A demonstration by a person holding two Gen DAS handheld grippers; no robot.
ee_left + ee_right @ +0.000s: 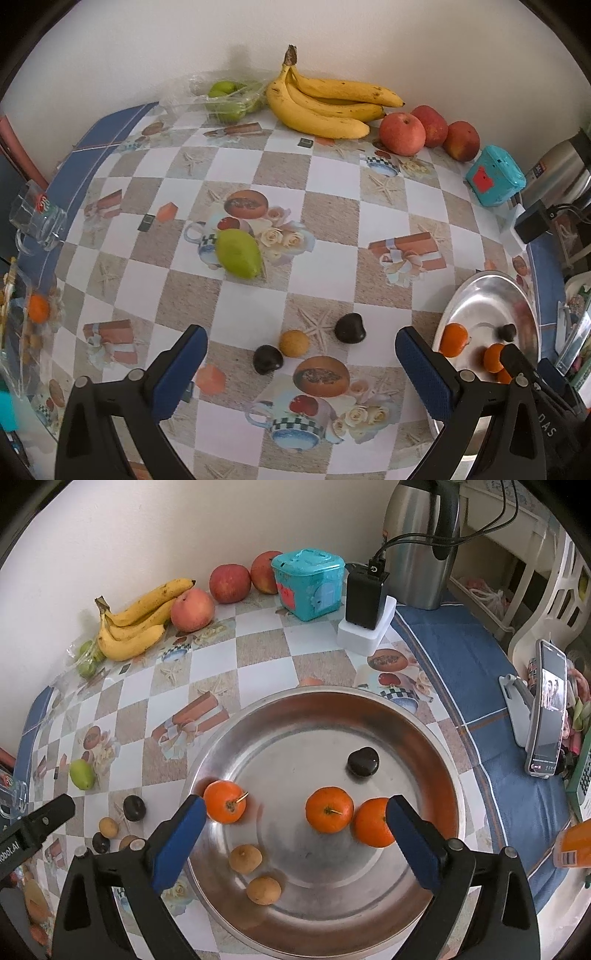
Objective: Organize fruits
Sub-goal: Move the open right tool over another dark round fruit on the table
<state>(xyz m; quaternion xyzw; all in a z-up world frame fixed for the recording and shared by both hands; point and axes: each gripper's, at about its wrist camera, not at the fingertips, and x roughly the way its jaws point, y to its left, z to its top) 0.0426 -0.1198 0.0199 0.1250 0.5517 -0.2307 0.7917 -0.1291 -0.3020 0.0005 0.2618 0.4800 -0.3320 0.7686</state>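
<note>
My left gripper (300, 332) hangs open above the checked tablecloth, nothing between its fingers. Just below it lie a small tan fruit (294, 343) and two dark fruits (350, 328) (267, 359). Farther off sits a green pear-like fruit (236, 253). Bananas (325, 103) and three red apples (402, 133) line the wall. My right gripper (294, 800) stands open over the steel bowl (332, 698), gripping nothing. The bowl holds three tangerines (328, 809) (224, 801) (373, 827), one dark fruit (363, 761) and two tan fruits (245, 858) (263, 890).
A bag of green fruit (225, 99) lies left of the bananas. A teal box (308, 585), a charger block (365, 598) and a steel flask (421, 542) stand at the back right. A phone on a stand (550, 709) is at the right, a glass mug (37, 218) at the table's left edge.
</note>
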